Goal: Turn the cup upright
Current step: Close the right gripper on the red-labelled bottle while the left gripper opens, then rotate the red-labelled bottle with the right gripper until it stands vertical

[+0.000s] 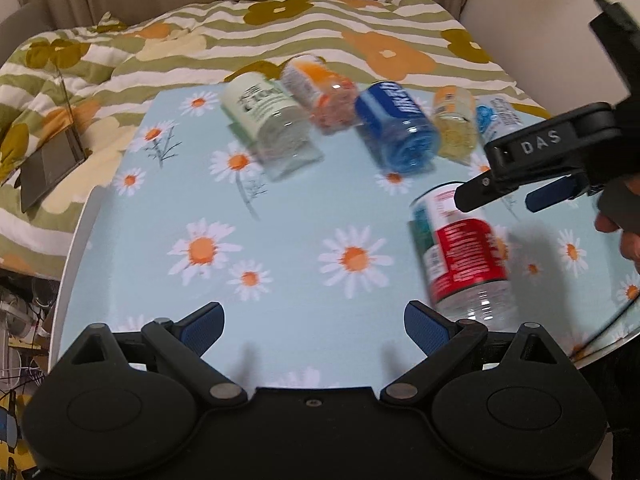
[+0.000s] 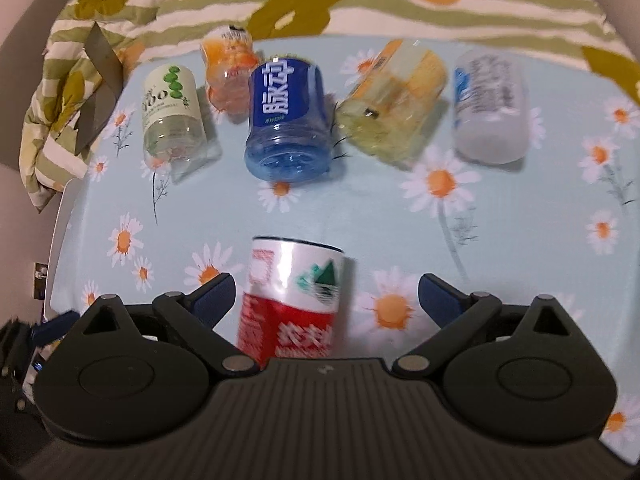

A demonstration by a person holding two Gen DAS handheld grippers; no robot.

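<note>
A red-and-white labelled cup (image 2: 294, 300), cut from a bottle, stands on the daisy-print table with its open rim up; it also shows in the left wrist view (image 1: 460, 256). My right gripper (image 2: 326, 300) is open, its blue pads on either side of the cup without touching it. From the left wrist view the right gripper (image 1: 504, 196) hovers above the cup's rim. My left gripper (image 1: 314, 326) is open and empty, low over the table to the left of the cup.
Several more cups lie on their sides in a row at the back: green-labelled (image 2: 170, 116), orange (image 2: 228, 72), blue (image 2: 286, 120), yellow (image 2: 394, 100), white-blue (image 2: 492, 104). A floral quilt (image 1: 280, 28) lies behind the table. The table's edge (image 1: 74, 236) curves at left.
</note>
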